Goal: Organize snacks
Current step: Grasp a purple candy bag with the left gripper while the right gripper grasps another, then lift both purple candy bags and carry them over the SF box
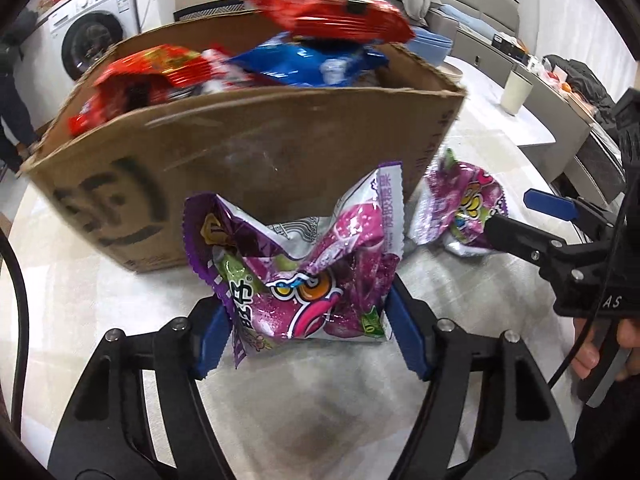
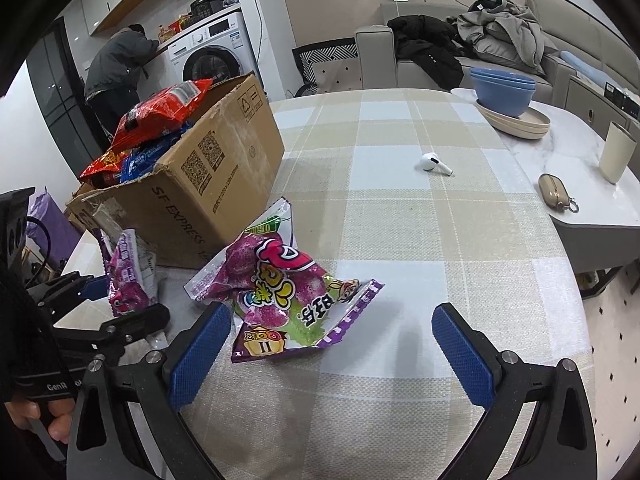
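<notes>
Purple snack bag [image 1: 304, 276] sits crumpled between the left gripper's [image 1: 308, 332] blue pads, which pinch its sides. Just behind it the cardboard box [image 1: 248, 152], heaped with red and blue packets [image 1: 320, 12], blocks the way. A second purple bag [image 2: 280, 296] lies inside the right gripper's [image 2: 332, 348] spread jaws, touching the left pad only. Farther off lie an earbud [image 2: 434, 163] and blue bowls [image 2: 502, 92].

Snack count around the cardboard box [image 2: 224, 168]

Two purple snack packets [image 2: 280, 292] [image 2: 128, 276] lie in front of the box; two red bags [image 2: 160, 112] [image 1: 148, 76] and one blue bag [image 1: 304, 64] sit inside (others may be buried); three stacked blue bowls [image 2: 504, 88] stand beyond.
</notes>
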